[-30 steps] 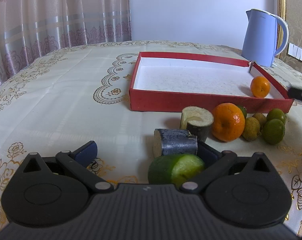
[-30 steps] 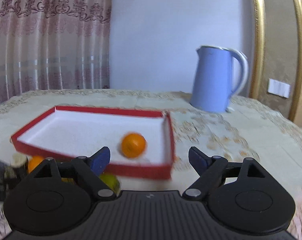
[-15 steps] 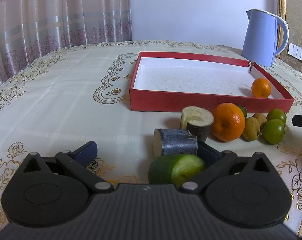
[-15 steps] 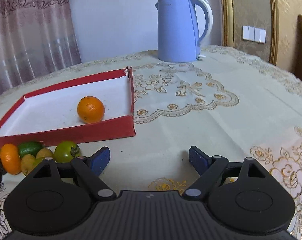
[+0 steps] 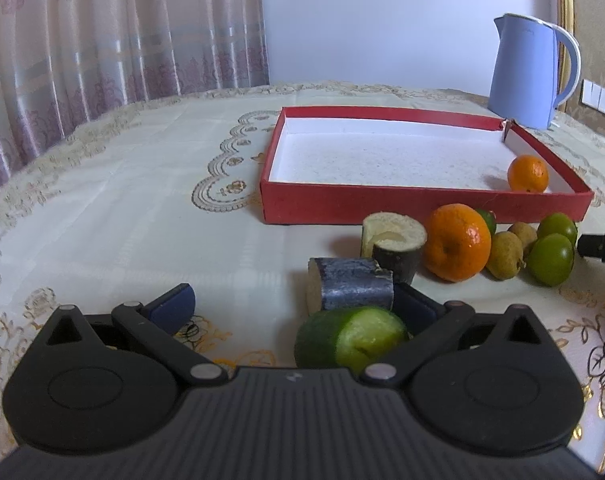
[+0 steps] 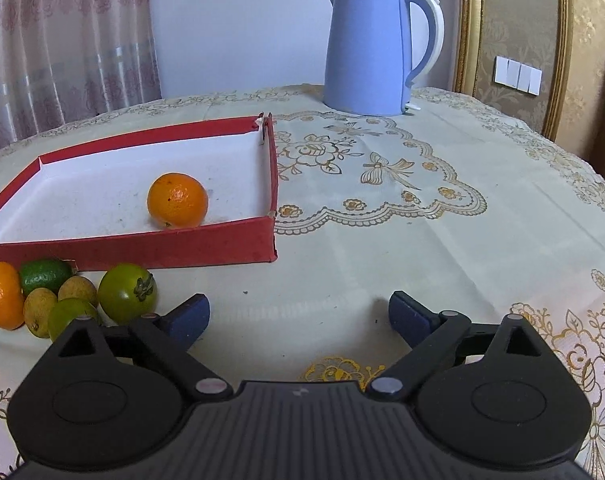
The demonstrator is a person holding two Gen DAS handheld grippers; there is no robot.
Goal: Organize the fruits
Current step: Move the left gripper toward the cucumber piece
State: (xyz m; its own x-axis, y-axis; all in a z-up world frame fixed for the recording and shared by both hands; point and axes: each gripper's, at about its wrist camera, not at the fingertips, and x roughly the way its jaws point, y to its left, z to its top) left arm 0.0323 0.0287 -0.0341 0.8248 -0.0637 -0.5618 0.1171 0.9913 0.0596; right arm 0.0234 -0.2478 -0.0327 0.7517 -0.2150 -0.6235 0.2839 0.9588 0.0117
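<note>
A small orange point(image 6: 177, 200) lies in the red tray point(image 6: 182, 250), near its right front corner. Before the tray sits a bigger orange point(image 5: 456, 248) with two green fruits point(image 5: 550, 260) and brownish longans point(image 5: 504, 254). Two sugarcane pieces point(image 5: 350, 286) and a green cut piece point(image 5: 350, 340) lie closer to me. My left gripper point(image 5: 294, 306) is open; the green piece rests by its right finger point(image 5: 416, 306), unpressed. My right gripper point(image 6: 300, 316) hovers low over bare cloth right of the fruit pile, jaws opening with nothing between them. Its tip point(image 5: 600, 246) shows beside the green fruits.
A blue kettle point(image 6: 370, 48) stands at the back of the table, behind the tray. The embroidered tablecloth point(image 6: 422, 220) spreads to the right of the tray. Curtains hang behind the table on the left, and a chair edge shows at far right.
The right gripper has swung from over the tray down to the cloth at its right, and its fingers stand wider. The left gripper and the fruit by it have not moved.
</note>
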